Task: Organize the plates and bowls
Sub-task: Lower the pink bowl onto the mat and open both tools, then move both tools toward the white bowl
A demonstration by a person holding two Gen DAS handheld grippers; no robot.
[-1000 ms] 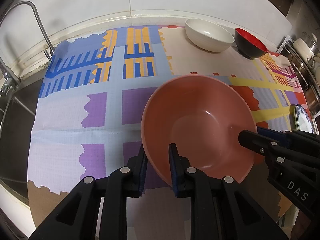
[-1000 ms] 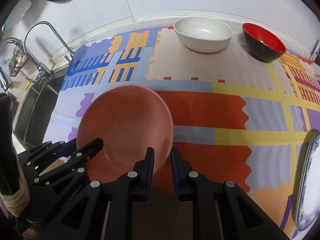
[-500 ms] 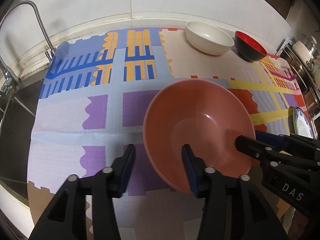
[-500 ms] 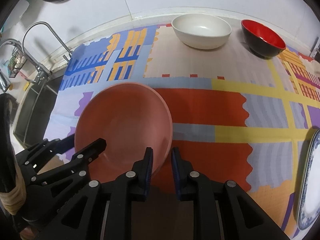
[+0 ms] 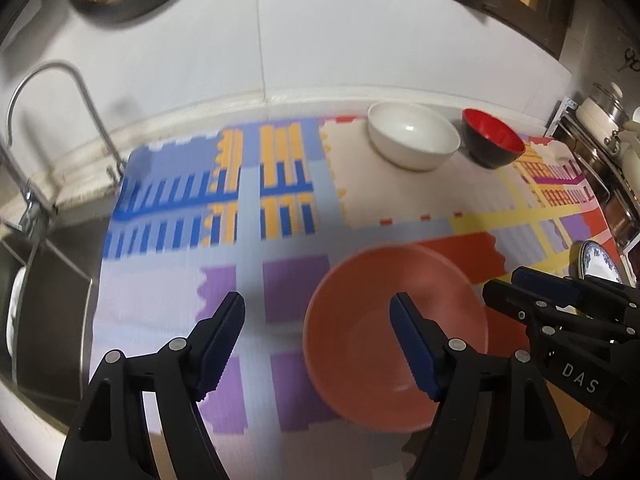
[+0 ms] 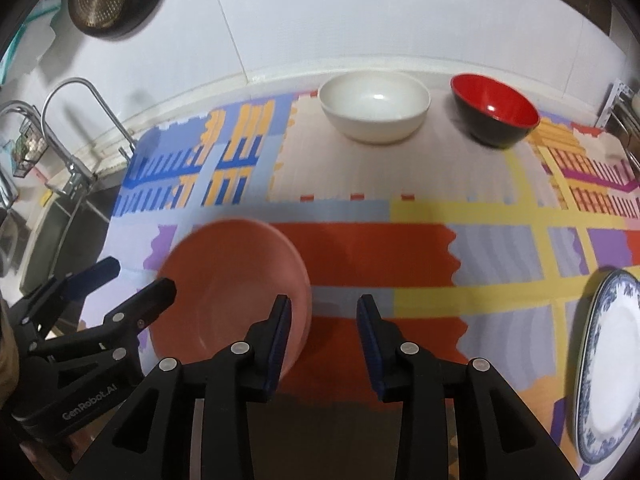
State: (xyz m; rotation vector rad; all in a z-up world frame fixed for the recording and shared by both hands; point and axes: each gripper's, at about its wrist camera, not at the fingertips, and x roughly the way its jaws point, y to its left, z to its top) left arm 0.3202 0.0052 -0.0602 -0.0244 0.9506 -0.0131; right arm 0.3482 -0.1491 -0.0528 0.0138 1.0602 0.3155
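Two grippers are seen standing over one salmon-pink bowl (image 5: 396,340), and neither has hold of it. The left gripper (image 5: 318,344) is spread wide, its jaws having just been opening: the right-hand finger is seen over the bowl's hollow, the other over the mat, with the near-left rim between them but unpressed. The right gripper (image 6: 324,344) is parted more narrowly, its jaws also having just been opening, and the bowl's right rim is seen just beside its left finger, apart from the pad.

The pink bowl is set upright on the patterned mat (image 6: 420,248), toward the front and left of centre. It lies low and forward of both pairs of fingers, at about equal reach from each. Being round, it has no long axis.

Well behind it, near the wall, a white bowl (image 6: 376,108) and a red-and-black bowl (image 6: 496,116) are stood side by side, close but apart. A blue-rimmed white plate (image 6: 612,364) is laid at the right edge, nearer the right gripper.

The pink bowl looks matte and shallow, the white one glossy and deep, the third lacquer-like. The mat is finely ribbed.
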